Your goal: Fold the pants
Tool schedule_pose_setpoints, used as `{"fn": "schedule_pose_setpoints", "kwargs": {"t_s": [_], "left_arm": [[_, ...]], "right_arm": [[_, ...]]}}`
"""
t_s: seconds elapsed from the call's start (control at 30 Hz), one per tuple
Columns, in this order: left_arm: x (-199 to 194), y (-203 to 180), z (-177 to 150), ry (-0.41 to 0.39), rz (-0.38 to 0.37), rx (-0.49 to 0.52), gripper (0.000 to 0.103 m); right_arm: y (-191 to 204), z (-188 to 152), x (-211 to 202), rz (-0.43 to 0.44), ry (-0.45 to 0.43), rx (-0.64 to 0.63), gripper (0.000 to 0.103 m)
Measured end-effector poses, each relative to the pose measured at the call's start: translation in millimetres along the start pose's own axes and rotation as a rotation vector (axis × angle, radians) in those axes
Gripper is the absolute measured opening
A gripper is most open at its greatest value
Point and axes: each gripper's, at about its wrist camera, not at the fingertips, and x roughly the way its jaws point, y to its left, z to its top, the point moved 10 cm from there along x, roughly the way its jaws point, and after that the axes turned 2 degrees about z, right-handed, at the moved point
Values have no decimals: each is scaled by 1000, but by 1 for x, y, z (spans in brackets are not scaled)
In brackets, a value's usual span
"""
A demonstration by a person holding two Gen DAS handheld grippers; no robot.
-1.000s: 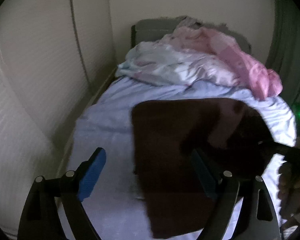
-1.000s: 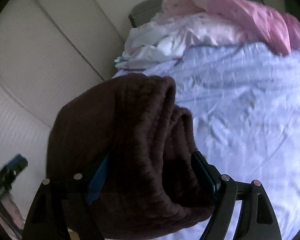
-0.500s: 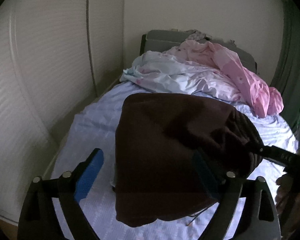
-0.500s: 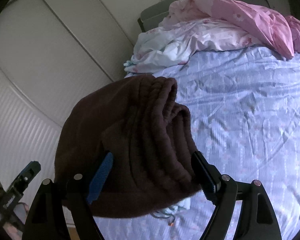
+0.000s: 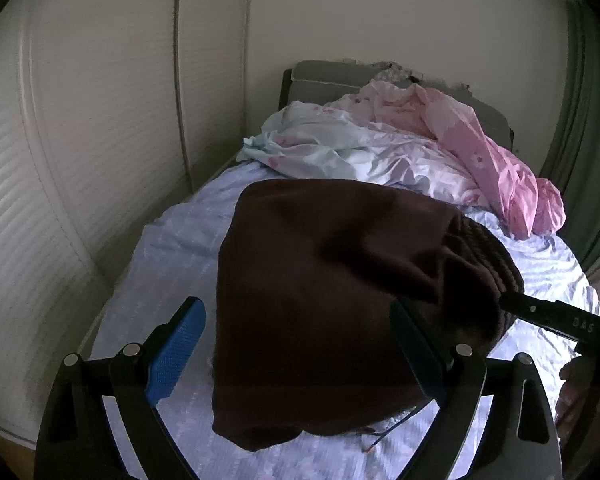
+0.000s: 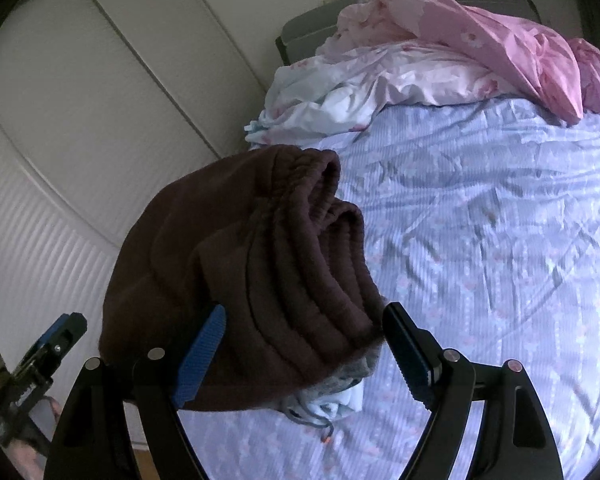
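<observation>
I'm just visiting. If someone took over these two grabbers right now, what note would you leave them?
Right gripper: shut on the waistband end of the brown pants.
Left gripper: open, holding nothing.
Pants: bunched in several layers, held up over the lilac bed sheet, drawstring dangling.
Done: looks mostly folded.
Left: probably lay the bundle down on the sheet and square it, clear of the pink bedding heap.

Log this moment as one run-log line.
task: fold pants | pants: bunched, lifted above bed sheet | right gripper: shut on pants | left gripper: open
</observation>
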Motion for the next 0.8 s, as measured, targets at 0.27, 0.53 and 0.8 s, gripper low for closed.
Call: {"fn": "schedule_pose_setpoints", "kwargs": {"t_s": [0.27,0.53,0.8], "left_arm": [[58,22,-23,166,11,-94,90],[89,48,-64,233,-169,-341,60],[84,53,-75,252,-172,-374,44]], "right_arm": [[-1,5,23,-34,13,-71,66],[8,-18,43,35,95,-120,48],[37,-46,41,109,133,-214,12]]}}
